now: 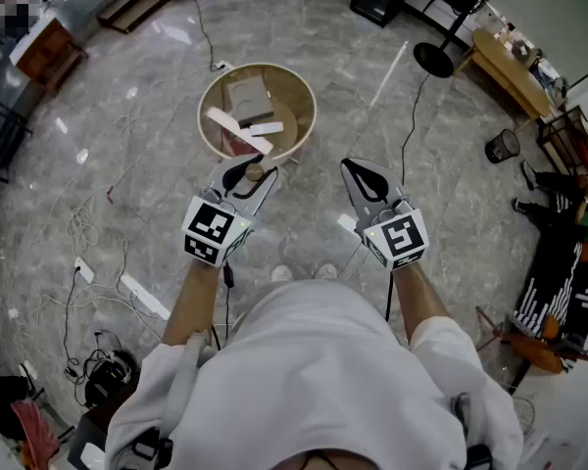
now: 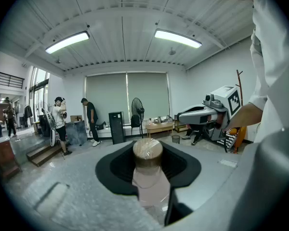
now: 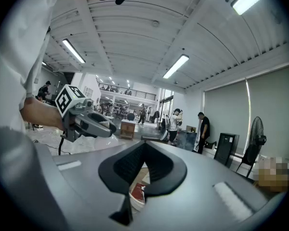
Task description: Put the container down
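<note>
A small clear container with a brown round lid (image 1: 256, 173) sits between the jaws of my left gripper (image 1: 249, 170), which is shut on it. In the left gripper view the container (image 2: 148, 150) stands upright between the grey jaws of my left gripper (image 2: 148, 165). It hangs just in front of the near rim of a round wooden basket (image 1: 212, 94) on the floor. My right gripper (image 1: 356, 170) is held level with the left one, to its right, shut and empty. In the right gripper view the jaws of my right gripper (image 3: 143, 146) meet at the tip.
The basket holds a cardboard box (image 1: 247, 98), white strips and a red item. Cables and power strips (image 1: 142, 297) lie on the marble floor at the left. A fan stand (image 1: 434, 59), a wooden bench (image 1: 510, 71) and a black bin (image 1: 503, 146) stand at the right. People stand far off.
</note>
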Demonstrator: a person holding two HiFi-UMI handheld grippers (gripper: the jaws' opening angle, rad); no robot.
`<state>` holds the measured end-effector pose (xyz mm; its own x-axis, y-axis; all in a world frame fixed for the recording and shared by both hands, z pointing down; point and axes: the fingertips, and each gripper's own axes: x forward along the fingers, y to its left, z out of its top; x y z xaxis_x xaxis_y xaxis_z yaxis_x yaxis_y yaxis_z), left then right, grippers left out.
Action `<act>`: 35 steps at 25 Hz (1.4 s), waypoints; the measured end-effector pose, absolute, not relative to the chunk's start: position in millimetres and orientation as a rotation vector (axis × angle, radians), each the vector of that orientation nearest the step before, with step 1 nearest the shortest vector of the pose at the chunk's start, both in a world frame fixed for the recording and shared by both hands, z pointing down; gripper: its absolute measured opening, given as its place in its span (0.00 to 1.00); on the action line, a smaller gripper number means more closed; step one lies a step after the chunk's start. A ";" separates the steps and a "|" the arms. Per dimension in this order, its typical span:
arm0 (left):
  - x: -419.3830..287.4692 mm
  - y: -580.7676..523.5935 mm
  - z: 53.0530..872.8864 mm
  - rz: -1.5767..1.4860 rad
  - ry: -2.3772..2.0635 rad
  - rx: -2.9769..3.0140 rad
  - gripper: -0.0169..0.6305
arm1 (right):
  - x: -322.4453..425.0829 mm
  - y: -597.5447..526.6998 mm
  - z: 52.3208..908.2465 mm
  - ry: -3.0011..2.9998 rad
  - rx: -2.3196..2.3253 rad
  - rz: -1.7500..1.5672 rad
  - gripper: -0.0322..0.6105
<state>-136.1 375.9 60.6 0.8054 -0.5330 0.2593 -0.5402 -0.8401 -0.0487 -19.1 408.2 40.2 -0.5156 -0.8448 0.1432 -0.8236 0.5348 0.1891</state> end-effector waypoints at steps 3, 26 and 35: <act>-140.3 370.0 60.3 0.418 -0.874 2.955 0.22 | -22.9 402.7 38.8 -2.552 1.412 -0.142 0.05; -139.4 316.3 81.9 0.447 -0.811 2.944 0.22 | -22.9 358.6 61.9 -2.535 1.467 -0.091 0.06; -100.1 263.3 99.2 0.466 -0.831 2.924 0.22 | 15.4 297.0 83.4 -2.563 1.430 -0.062 0.06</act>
<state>-100.1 263.3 99.2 0.8084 -0.5030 0.3059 -0.5232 -0.8520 -0.0184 15.4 297.0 83.4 -0.5095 -0.8457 0.1585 -0.8371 0.5298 0.1360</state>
